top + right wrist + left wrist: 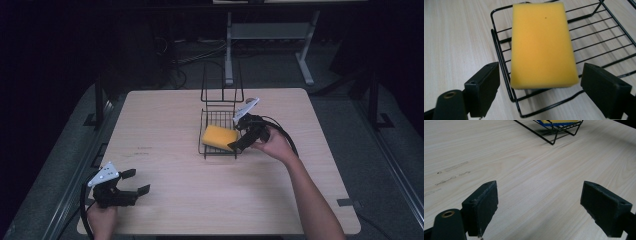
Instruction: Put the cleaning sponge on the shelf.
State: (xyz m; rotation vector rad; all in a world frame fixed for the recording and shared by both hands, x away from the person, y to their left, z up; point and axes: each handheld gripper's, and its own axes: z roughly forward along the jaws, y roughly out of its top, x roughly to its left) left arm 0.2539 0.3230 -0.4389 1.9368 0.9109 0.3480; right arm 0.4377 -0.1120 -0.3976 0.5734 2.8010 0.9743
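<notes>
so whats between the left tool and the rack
Nothing: in the high view, only bare table runs from the left tool to the rack holding the sponge.

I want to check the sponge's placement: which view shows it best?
The right gripper view: the yellow sponge lies close and whole on the black wire rack, between the open jaws. The high view shows it small; the left gripper view catches just an edge.

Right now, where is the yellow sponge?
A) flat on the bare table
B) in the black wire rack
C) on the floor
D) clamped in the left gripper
B: the sponge lies in the wire rack, with the open right gripper just in front of it, its jaws apart and not touching it.
</notes>
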